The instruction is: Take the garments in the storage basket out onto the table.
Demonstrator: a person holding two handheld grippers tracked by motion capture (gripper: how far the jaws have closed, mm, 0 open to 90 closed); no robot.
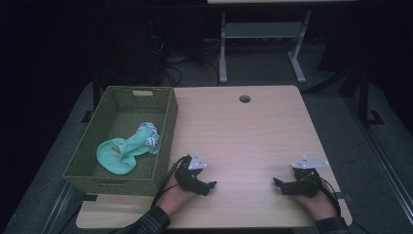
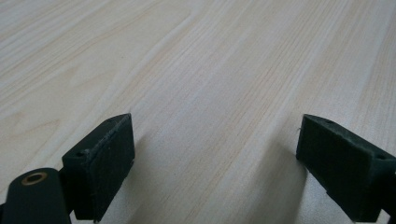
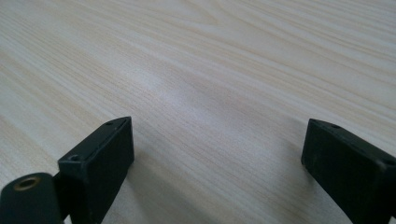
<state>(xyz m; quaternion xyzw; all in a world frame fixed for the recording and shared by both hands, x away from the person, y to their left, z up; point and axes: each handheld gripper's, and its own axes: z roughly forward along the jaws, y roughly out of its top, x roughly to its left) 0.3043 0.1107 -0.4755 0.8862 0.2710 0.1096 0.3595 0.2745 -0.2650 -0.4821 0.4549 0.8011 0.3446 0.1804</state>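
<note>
The green sock lies in the woven basket, just to the left of the left hand-held gripper and well apart from the right hand-held gripper. Both rest low on the wooden surface with jaws wide open and nothing in them. To lift the sock well, the left one should go up over the basket wall, come down on the bunched middle, then close.

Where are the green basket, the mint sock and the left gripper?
green basket [image 1: 164, 127], high view, right wall.
mint sock [image 1: 119, 153], high view, middle of the fabric.
left gripper [image 1: 210, 187], high view, between its open jaw tips.
</note>
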